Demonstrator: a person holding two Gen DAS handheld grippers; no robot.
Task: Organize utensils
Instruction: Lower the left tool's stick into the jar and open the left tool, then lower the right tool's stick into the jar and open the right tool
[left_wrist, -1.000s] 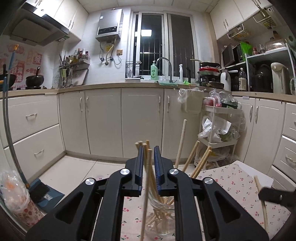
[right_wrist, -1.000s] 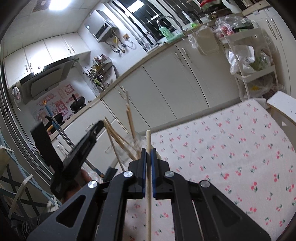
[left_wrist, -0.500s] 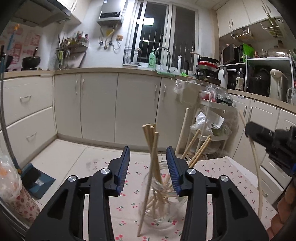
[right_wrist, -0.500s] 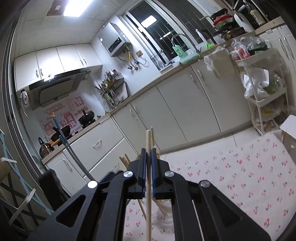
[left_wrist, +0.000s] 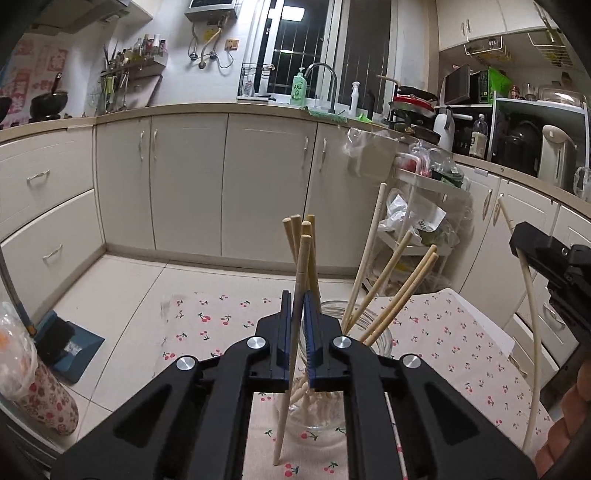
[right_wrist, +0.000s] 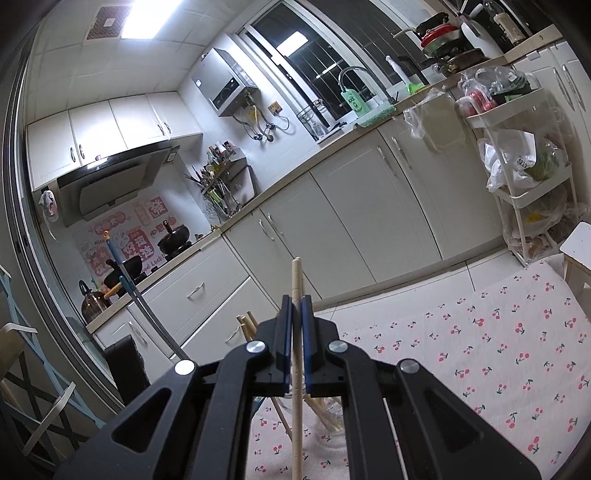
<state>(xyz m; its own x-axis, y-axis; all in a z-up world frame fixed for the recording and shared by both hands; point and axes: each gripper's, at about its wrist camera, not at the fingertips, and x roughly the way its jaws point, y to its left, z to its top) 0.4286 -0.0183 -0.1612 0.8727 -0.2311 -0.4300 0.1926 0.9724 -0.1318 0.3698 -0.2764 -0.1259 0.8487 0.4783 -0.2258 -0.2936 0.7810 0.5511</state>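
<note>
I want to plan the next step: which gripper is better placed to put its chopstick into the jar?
Probably left: left gripper holds its chopstick beside the jar; right gripper is off to the side.

Left gripper (left_wrist: 297, 325), right gripper (right_wrist: 295, 328): matte black plastic arms, blue ribbed pads, silver round screws. Bare skin at hand (left_wrist: 565, 417).

Pale wooden chopsticks (left_wrist: 386, 295) are leaning, fanned out, in a clear glass jar (left_wrist: 382, 338). The jar is standing upright on the table's near-middle.
</note>
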